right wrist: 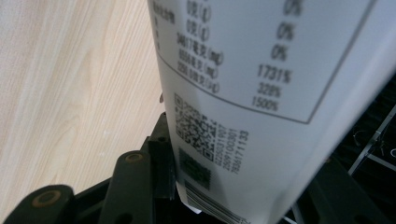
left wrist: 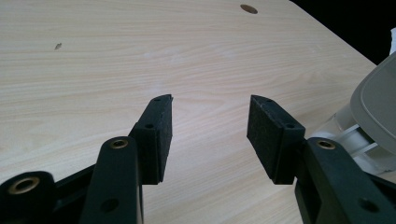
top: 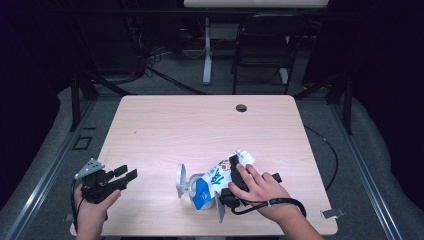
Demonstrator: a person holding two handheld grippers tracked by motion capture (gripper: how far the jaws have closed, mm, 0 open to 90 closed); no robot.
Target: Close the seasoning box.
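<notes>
A white and blue carton [top: 214, 178] with colourful print is tilted above the table's near edge, its gabled top pointing back right. My right gripper [top: 223, 186] is shut on its lower half, and a hand wraps the gripper body. In the right gripper view the carton [right wrist: 261, 70] shows a printed table and a square code; one pad [right wrist: 162, 161] presses its side and the other jaw is hidden behind it. Under the carton's lower end stands a white and grey plastic object [top: 183, 181]. My left gripper [top: 127, 173] rests at the near left, open and holding nothing [left wrist: 210, 107].
The light wooden table [top: 200, 125] has a cable hole [top: 241, 107] near its far edge. The plastic object [left wrist: 373, 107] stands close to the right of the left gripper's jaws. A black cable [top: 265, 205] loops around the right wrist. A dark chair [top: 265, 45] stands beyond the table.
</notes>
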